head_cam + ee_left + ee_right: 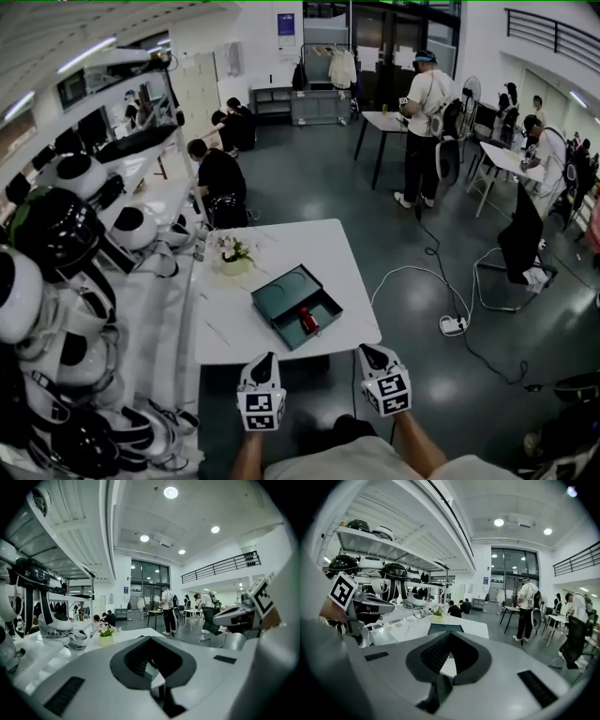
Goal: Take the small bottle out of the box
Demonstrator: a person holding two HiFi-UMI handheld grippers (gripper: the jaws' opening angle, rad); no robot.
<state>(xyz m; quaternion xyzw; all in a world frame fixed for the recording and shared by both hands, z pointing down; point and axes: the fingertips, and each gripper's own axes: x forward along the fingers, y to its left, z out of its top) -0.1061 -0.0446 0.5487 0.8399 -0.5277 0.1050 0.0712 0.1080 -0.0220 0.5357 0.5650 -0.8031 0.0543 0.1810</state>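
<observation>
An open teal box [281,295] lies on the white table [309,248], its lid folded back to the far left. The small red bottle [307,321] lies in the box's nearer tray. Both grippers hover just off the table's near edge, short of the box. My left gripper [266,358] is shut with nothing in it and points at the table edge. My right gripper [371,353] is also shut and empty, to the right of the box. In the right gripper view the box [445,628] shows beyond the closed jaws, and the bottle is hidden.
A small flower pot [234,255] stands at the table's far left. Shelves of helmets and headsets [66,234] run along the left side. A cable and power strip [453,325] lie on the floor to the right, beside a chair [517,246]. Several people are farther back.
</observation>
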